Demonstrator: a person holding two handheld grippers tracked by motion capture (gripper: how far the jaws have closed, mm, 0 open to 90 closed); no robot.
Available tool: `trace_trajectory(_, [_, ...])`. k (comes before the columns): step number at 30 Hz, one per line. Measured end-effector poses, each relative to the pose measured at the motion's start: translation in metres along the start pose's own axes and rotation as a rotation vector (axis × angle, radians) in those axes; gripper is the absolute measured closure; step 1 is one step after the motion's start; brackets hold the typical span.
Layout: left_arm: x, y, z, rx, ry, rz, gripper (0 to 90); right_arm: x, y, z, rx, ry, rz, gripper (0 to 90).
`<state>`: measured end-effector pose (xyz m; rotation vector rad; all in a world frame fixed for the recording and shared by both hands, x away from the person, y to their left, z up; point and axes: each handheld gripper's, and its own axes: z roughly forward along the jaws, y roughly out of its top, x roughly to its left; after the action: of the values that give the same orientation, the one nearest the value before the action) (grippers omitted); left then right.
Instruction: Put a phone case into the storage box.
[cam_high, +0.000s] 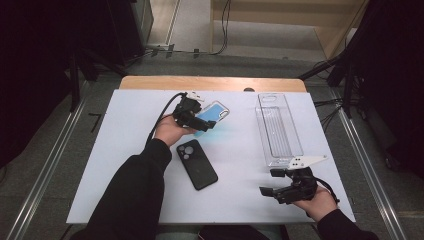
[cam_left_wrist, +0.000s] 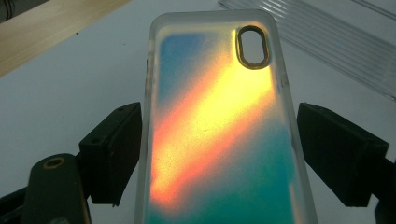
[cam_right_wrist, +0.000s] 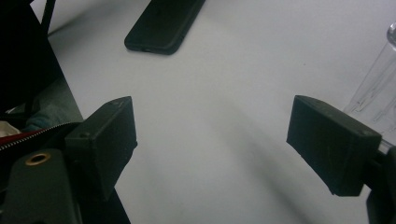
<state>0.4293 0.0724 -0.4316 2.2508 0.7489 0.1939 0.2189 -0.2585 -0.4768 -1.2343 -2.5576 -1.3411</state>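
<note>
Left gripper (cam_high: 192, 119) near table's (cam_high: 125, 165) far edge, clamped on phone case (cam_left_wrist: 219, 130), case raised over bare white top. Black phone (cam_high: 197, 164) mid-table, just behind. Clear tray (cam_high: 278, 129) right. Right gripper (cam_high: 274, 182) released, near front edge. Case translucent, blue-orange shimmer, oval camera hole.

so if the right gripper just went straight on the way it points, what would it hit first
Probably the black phone lying ahead on the white table; the right gripper is open and empty, though depth is hard to judge.
</note>
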Motion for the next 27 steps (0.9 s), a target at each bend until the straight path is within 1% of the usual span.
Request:
trace_trajectory(3, [-0.005,-0.004,-0.009,-0.008,0.005,-0.001,17.2,0.000,0.000,0.001,0.003,-0.004,-0.004,14.0])
trace_trajectory(6, [-0.011,-0.009,-0.017,0.000,0.013,-0.005,17.2,-0.001,0.001,0.001,-0.002,-0.010,0.001,14.1])
trace_trajectory(8, [-0.015,-0.014,-0.023,0.005,0.017,-0.026,17.2,-0.001,0.001,0.001,-0.009,-0.015,0.004,14.1])
trace_trajectory(10, [-0.017,-0.019,-0.027,0.010,0.028,-0.036,17.2,-0.002,0.002,0.002,-0.005,-0.013,0.004,14.0])
trace_trajectory(13, [-0.020,-0.028,-0.033,0.000,0.014,-0.054,17.2,-0.002,0.003,0.004,-0.004,-0.012,0.006,14.1])
trace_trajectory(17, [-0.026,-0.038,-0.037,-0.004,0.009,-0.063,17.2,0.000,0.005,0.007,0.003,-0.009,-0.012,14.0])
trace_trajectory(21, [-0.033,-0.047,-0.042,-0.020,0.027,-0.073,17.2,-0.002,0.007,0.007,-0.001,-0.013,-0.008,14.0])
trace_trajectory(24, [-0.036,-0.053,-0.045,-0.034,0.039,-0.092,17.2,-0.002,0.008,0.006,-0.005,-0.019,-0.006,14.1])
trace_trajectory(27, [-0.041,-0.059,-0.045,-0.037,0.048,-0.096,17.2,-0.002,0.009,0.007,0.000,-0.015,0.000,14.0])
